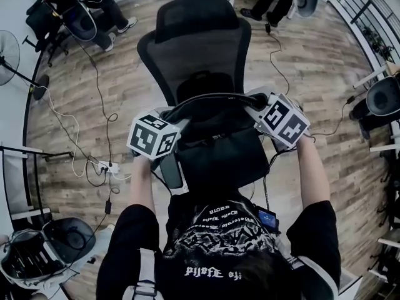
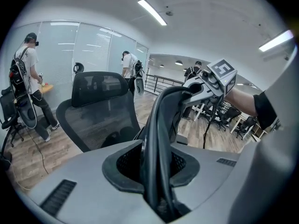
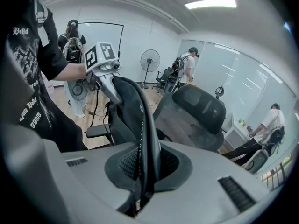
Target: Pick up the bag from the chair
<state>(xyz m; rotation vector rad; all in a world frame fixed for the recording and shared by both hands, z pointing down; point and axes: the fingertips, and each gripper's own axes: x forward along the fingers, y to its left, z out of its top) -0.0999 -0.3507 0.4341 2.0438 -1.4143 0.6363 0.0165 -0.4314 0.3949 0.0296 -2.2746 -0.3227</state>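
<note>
A black bag (image 1: 215, 147) hangs over the seat of the black mesh office chair (image 1: 200, 39), lifted by its strap (image 1: 212, 97), which arcs between my two grippers. My left gripper (image 1: 178, 120) is shut on the strap's left end, and my right gripper (image 1: 253, 103) is shut on its right end. In the left gripper view the strap (image 2: 163, 120) runs up from between the jaws of my left gripper (image 2: 156, 164) to the right gripper (image 2: 198, 90). In the right gripper view my right gripper (image 3: 142, 167) pinches the strap (image 3: 145, 125), with the bag (image 3: 122, 113) hanging beyond.
The chair's armrest (image 1: 172, 170) sticks out below the left gripper. Cables and a power strip (image 1: 107, 166) lie on the wooden floor at left. A standing fan (image 1: 7, 56) is far left. Other chairs and people (image 1: 109, 11) are at the back.
</note>
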